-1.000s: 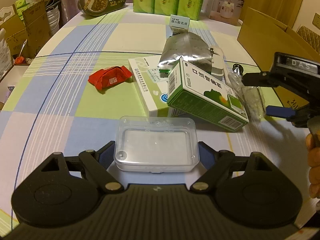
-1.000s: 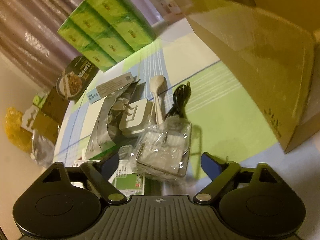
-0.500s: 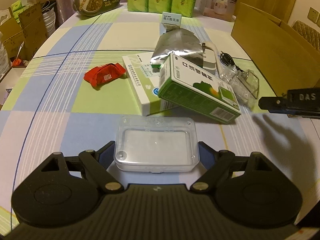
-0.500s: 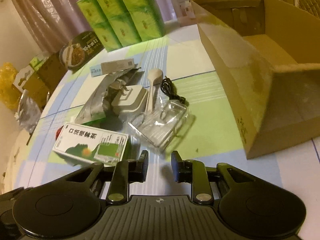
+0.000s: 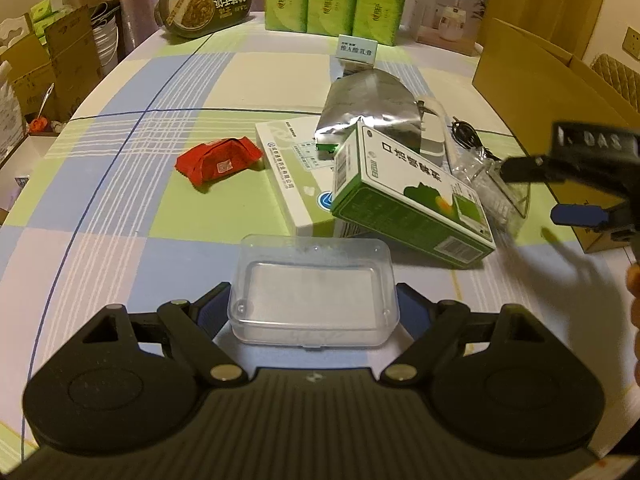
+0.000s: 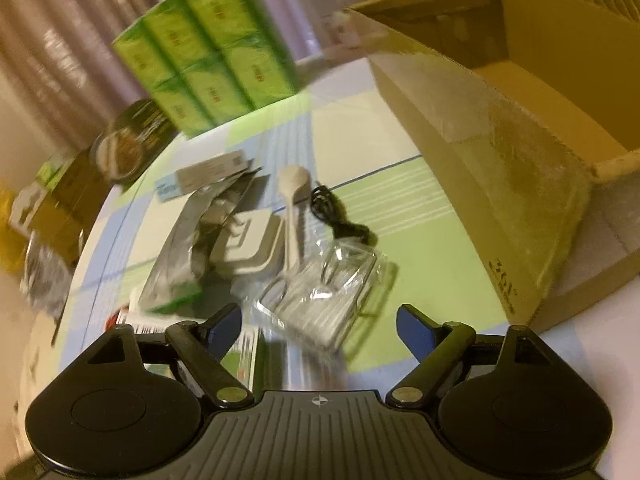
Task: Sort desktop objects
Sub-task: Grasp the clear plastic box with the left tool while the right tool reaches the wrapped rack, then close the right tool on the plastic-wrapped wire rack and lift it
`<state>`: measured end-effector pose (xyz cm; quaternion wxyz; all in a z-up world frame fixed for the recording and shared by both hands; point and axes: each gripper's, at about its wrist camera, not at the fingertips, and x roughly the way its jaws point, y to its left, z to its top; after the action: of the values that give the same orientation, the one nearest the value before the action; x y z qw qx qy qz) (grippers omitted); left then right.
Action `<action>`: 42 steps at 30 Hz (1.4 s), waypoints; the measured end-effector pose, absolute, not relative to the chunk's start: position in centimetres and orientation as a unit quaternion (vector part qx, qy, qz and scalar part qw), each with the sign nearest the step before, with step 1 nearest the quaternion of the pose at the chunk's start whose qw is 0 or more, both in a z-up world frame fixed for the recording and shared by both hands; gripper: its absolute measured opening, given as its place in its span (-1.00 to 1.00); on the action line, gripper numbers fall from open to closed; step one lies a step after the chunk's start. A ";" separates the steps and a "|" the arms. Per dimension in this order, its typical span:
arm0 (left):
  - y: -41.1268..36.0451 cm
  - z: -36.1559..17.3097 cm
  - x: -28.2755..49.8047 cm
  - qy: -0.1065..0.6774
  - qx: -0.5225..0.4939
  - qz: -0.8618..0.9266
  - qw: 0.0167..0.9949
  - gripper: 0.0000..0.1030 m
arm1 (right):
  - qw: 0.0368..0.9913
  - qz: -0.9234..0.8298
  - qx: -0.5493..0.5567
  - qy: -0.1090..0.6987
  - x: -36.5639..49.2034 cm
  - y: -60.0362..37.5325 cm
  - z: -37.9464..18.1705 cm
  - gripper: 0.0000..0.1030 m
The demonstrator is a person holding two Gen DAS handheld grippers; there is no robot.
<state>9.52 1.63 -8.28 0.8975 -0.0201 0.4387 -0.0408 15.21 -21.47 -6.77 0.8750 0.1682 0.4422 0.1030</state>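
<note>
My left gripper (image 5: pixel 314 304) is shut on a clear plastic case (image 5: pixel 314 292), held just above the table. Beyond it a green medicine box (image 5: pixel 412 196) leans on a flat white box (image 5: pixel 296 168), with a red packet (image 5: pixel 218 159) to the left and a silver pouch (image 5: pixel 368 108) behind. My right gripper (image 6: pixel 320 320) is open and empty, its fingers on either side of a clear crinkled plastic container (image 6: pixel 324 296), which also shows in the left wrist view (image 5: pixel 500 188). The right gripper shows at the right edge of the left wrist view (image 5: pixel 576 184).
An open cardboard box (image 6: pixel 500 132) stands at the right. A white charger (image 6: pixel 248 244), a white spoon (image 6: pixel 294 208) and a black cable (image 6: pixel 336 220) lie behind the clear container. Green tissue packs (image 5: pixel 332 0) and a dark food tub (image 5: pixel 206 0) stand at the far edge.
My right gripper was open, pulled back and shut half a second ago, and is now open again around the clear crinkled container. The left gripper still holds the clear case.
</note>
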 end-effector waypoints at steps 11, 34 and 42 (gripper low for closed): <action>1.8 -8.4 9.4 0.430 -0.026 -0.047 0.901 0.61 | 0.877 0.076 0.135 0.455 17.7 -18.9 -8.0 0.52; -0.1 -8.4 8.6 0.421 0.020 -0.075 0.904 0.75 | 0.873 0.154 0.037 0.462 8.1 -24.0 -6.3 0.83; 0.1 -8.4 8.5 0.418 0.025 -0.064 0.906 0.75 | 0.862 0.091 0.107 0.487 9.9 -23.0 -7.6 0.46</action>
<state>8.47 0.09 -8.43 0.9059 0.0254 0.4178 -0.0637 9.93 -22.97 -7.64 0.8619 0.1065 0.4873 0.0913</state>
